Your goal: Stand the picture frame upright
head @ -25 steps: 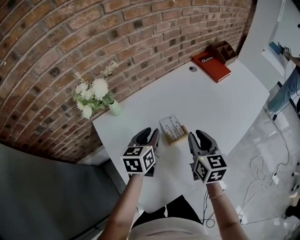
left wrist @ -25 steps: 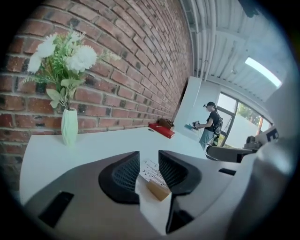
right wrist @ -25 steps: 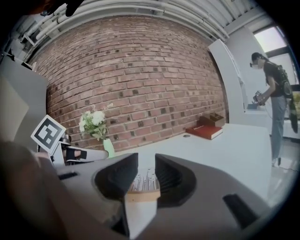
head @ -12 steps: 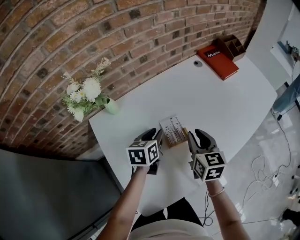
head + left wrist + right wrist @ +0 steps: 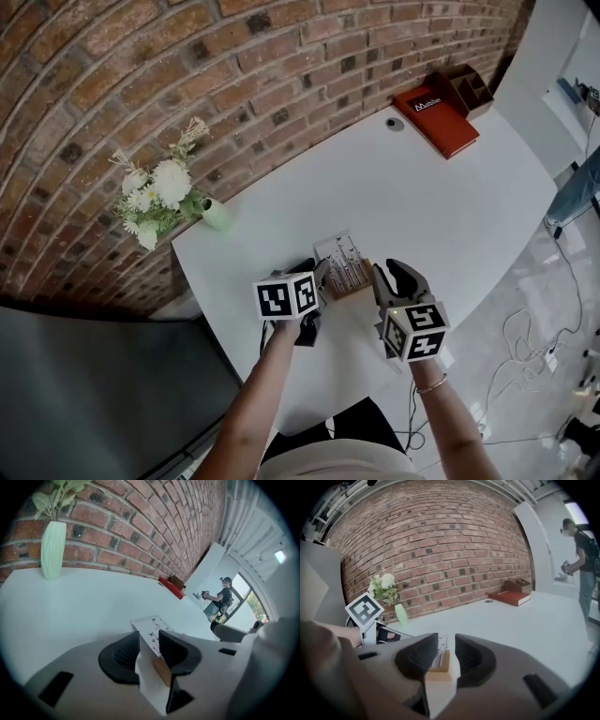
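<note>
Soft, even daylight, brightest at the tall glass window [image 5: 253, 606] in the left gripper view. The matte white worktop [image 5: 441, 206] carries only faint shadows. Fisheye bending curves the red brick wall [image 5: 234, 75]. Both gripper views have black corners, and the white picture frame [image 5: 149, 686] blurs up close.

The left gripper [image 5: 317, 277] and right gripper [image 5: 392, 274] have black ribbed jaws on pale grey bodies. Each carries a white cube [image 5: 286, 298] printed with black square markers. The forearms are bare. A thin bracelet [image 5: 433, 385] circles the right wrist at five o'clock, and a pale top [image 5: 328, 466] shows at six.
</note>
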`<move>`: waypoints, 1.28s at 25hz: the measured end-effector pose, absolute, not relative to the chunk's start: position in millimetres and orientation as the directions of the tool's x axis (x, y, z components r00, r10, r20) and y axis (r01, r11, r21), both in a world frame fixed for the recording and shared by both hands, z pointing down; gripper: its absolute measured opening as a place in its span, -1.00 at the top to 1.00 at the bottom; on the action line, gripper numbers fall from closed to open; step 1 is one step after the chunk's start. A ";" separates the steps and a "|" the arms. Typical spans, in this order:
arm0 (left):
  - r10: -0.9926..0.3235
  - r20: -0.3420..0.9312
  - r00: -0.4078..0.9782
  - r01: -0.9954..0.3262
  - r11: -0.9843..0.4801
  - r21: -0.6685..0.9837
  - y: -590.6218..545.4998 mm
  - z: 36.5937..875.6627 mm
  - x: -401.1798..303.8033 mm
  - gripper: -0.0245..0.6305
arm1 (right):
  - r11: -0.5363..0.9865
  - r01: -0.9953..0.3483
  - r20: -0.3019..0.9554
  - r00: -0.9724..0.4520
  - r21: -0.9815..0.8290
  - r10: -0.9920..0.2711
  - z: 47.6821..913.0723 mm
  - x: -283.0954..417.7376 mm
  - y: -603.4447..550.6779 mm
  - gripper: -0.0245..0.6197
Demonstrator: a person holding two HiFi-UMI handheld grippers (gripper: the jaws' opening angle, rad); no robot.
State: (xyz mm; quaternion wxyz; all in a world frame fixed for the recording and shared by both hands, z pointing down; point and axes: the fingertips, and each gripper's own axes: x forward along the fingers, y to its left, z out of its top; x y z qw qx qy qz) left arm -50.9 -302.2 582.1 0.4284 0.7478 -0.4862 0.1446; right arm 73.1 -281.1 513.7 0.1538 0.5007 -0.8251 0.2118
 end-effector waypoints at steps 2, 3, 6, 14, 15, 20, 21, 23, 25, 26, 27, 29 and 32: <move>-0.588 0.640 0.494 -0.842 -0.141 0.520 -302.9 585.0 -48.8 0.55 | 0.409 -0.890 0.469 -0.453 -0.199 -0.758 514.9 72.9 -281.8 0.62; -0.581 0.645 0.497 -0.838 -0.129 0.529 -302.8 586.2 -47.9 0.55 | 0.410 -0.890 0.471 -0.454 -0.200 -0.756 515.3 73.1 -282.1 0.62; -0.558 0.652 0.513 -0.819 -0.091 0.566 -301.5 590.5 -44.7 0.54 | 0.413 -0.888 0.476 -0.457 -0.201 -0.752 516.1 73.4 -282.9 0.62; -0.509 0.645 0.571 -0.750 -0.003 0.662 -297.0 596.6 -36.4 0.53 | 0.424 -0.883 0.482 -0.467 -0.203 -0.741 516.3 71.8 -283.2 0.62; -0.505 0.640 0.579 -0.737 0.011 0.675 -297.0 596.8 -35.5 0.53 | 0.425 -0.882 0.483 -0.468 -0.203 -0.740 516.5 71.8 -283.1 0.62; -0.488 0.628 0.606 -0.696 0.057 0.716 -299.0 597.7 -31.5 0.54 | 0.429 -0.881 0.495 -0.468 -0.199 -0.732 518.3 72.6 -283.0 0.62; -0.485 0.632 0.605 -0.698 0.061 0.714 -299.2 598.3 -31.8 0.55 | 0.435 -0.878 0.503 -0.473 -0.199 -0.724 519.2 71.6 -282.6 0.62; -0.478 0.644 0.598 -0.705 0.069 0.706 -299.2 599.8 -33.0 0.63 | 0.455 -0.868 0.526 -0.487 -0.200 -0.697 522.6 68.4 -281.0 0.62; -0.476 0.650 0.593 -0.709 0.074 0.702 -299.5 600.6 -33.4 0.65 | 0.474 -0.858 0.556 -0.496 -0.196 -0.667 527.6 65.6 -280.1 0.62; -0.476 0.651 0.592 -0.710 0.074 0.700 -299.8 600.7 -33.3 0.65 | 0.481 -0.856 0.572 -0.495 -0.191 -0.654 530.6 64.7 -280.4 0.62; -0.476 0.651 0.591 -0.712 0.072 0.698 -299.9 600.7 -33.2 0.65 | 0.487 -0.853 0.588 -0.494 -0.186 -0.641 534.0 63.6 -281.1 0.62; -0.480 0.653 0.586 -0.717 0.069 0.694 -299.8 600.7 -33.2 0.65 | 0.498 -0.848 0.622 -0.490 -0.181 -0.610 542.0 60.8 -282.5 0.60; -0.485 0.656 0.579 -0.724 0.065 0.687 -299.6 600.7 -33.2 0.65 | 0.509 -0.843 0.662 -0.482 -0.173 -0.574 552.5 56.3 -285.8 0.51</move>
